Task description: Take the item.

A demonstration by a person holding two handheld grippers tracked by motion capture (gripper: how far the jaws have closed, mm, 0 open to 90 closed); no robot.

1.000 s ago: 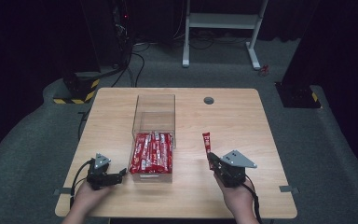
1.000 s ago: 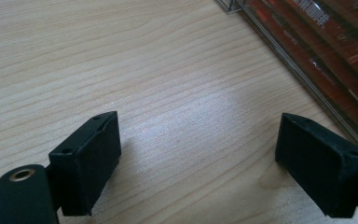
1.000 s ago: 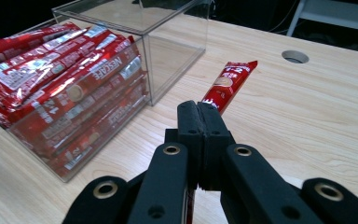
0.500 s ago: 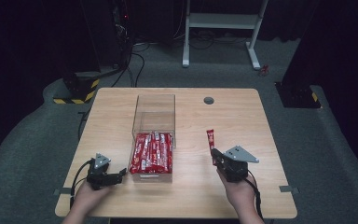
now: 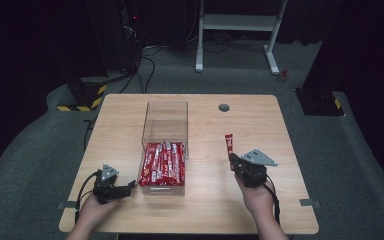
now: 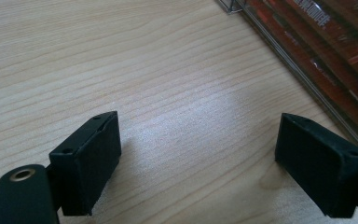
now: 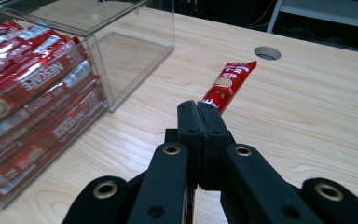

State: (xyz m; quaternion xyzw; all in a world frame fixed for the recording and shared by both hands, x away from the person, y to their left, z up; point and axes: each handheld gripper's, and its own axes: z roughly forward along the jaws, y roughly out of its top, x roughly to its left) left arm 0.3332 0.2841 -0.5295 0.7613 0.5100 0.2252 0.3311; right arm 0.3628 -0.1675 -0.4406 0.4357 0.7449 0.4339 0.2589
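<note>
Right gripper [image 5: 233, 159]: jaws are pressed together on the near end of a red sachet [image 7: 228, 85], which is held just above the table and pointed away toward the far edge
Left gripper [image 5: 128, 188]: jaws are spread wide apart with nothing between them, seen low over bare wood in the left gripper view
Clear box [image 5: 165, 111]: is set between the two grippers; its near half is packed with red sachets [image 5: 164, 163], its far half is seen bare
Held sachet: is kept to the right of the box, apart from it
Table [image 5: 260, 120]: light wood, with a round grommet hole [image 5: 224, 107] near the far edge
Hands: the right hand [image 5: 256, 195] and left hand [image 5: 94, 206] are seen at the near edge
</note>
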